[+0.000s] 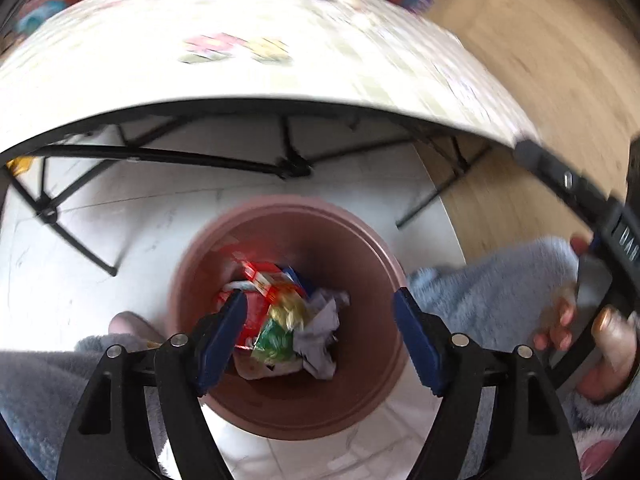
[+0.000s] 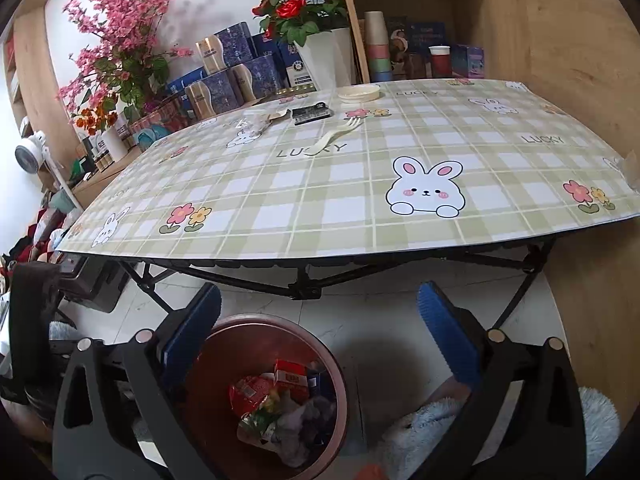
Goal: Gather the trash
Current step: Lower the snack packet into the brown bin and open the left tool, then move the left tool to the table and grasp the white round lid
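Note:
A brown-pink bin [image 1: 188, 280] stands on the white floor just in front of the table, holding a red carton [image 1: 262, 276], a green and yellow wrapper [image 1: 276, 332] and crumpled paper [image 1: 326, 326]. My left gripper [image 1: 320, 296] hangs over the bin's mouth, open and empty. My right gripper [image 2: 318, 294] is open and empty too, above the floor with the bin [image 2: 260, 322] just below its left finger. On the checked table [image 2: 320, 200] lie a white plastic fork [image 2: 332, 136], a black packet [image 2: 312, 114], a clear wrapper [image 2: 256, 122] and a white dish [image 2: 358, 92].
Black folding legs [image 2: 304, 288] cross under the table right behind the bin. A person's hand [image 1: 600, 332] and fluffy grey sleeve [image 1: 480, 292] are to the right of the bin. Flower pots [image 2: 320, 52], boxes and cups crowd the shelf behind the table; a wooden wall [image 2: 560, 60] stands on the right.

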A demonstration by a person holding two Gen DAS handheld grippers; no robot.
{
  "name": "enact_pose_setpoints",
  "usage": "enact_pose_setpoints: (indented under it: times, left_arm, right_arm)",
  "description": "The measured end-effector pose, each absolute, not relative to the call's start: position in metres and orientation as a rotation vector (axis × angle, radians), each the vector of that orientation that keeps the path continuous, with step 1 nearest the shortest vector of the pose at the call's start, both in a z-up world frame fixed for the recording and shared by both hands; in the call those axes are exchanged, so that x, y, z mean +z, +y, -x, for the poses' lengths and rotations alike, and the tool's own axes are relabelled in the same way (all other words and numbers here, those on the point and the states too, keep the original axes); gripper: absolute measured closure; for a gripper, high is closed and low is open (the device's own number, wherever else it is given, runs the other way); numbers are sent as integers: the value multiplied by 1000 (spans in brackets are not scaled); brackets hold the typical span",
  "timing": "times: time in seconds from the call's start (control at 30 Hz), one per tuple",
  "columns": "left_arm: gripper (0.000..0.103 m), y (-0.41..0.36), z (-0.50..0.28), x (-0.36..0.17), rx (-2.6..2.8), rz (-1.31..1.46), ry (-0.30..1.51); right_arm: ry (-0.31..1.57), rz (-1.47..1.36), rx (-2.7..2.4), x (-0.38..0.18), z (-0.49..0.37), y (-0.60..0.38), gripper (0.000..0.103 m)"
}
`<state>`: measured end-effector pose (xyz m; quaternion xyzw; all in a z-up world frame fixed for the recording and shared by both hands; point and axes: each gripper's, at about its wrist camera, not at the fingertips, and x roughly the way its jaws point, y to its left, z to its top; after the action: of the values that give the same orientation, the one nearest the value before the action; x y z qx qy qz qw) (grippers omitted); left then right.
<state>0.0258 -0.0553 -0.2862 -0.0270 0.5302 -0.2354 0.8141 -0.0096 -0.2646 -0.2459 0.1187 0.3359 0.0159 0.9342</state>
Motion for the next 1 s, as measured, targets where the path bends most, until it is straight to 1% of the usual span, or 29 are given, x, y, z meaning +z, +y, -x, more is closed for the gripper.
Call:
enact_pose_setpoints:
  times: [0.03,0.07,0.27,0.33,0.43,0.63,0.77,1.0]
  left_arm:
    - [22,-47,-26,-281,-471,79,1105]
    - [20,-38,-25,-275,-436,97,1069]
    - [20,-15,-26,-258,-329,147,979]
    - [19,-15,-26,-254,-320,135,966]
    - [15,-19,-26,-248,-315,107,925]
    - [15,-24,-34,-231,-361,71,882]
    - [15,-27,-55,-216,-362,48,864]
    - [15,-49,-138,-184,-420,-65,851]
  right_arm:
    - [687,-243,32,-246,9,-265,6]
    - [688,-242,32,-246,9,-264,6]
    - [695,-224,43,-247,8,-260,6]
    - [695,-219,45,-246,7,-258,6]
    - [697,-213,45,-246,7,-257,6]
    - [707,-221,37,-248,5,-260,6]
    - [728,-250,26,-249,-2,-265,6]
    - [722,-276,2,-233,-23,-284,6]
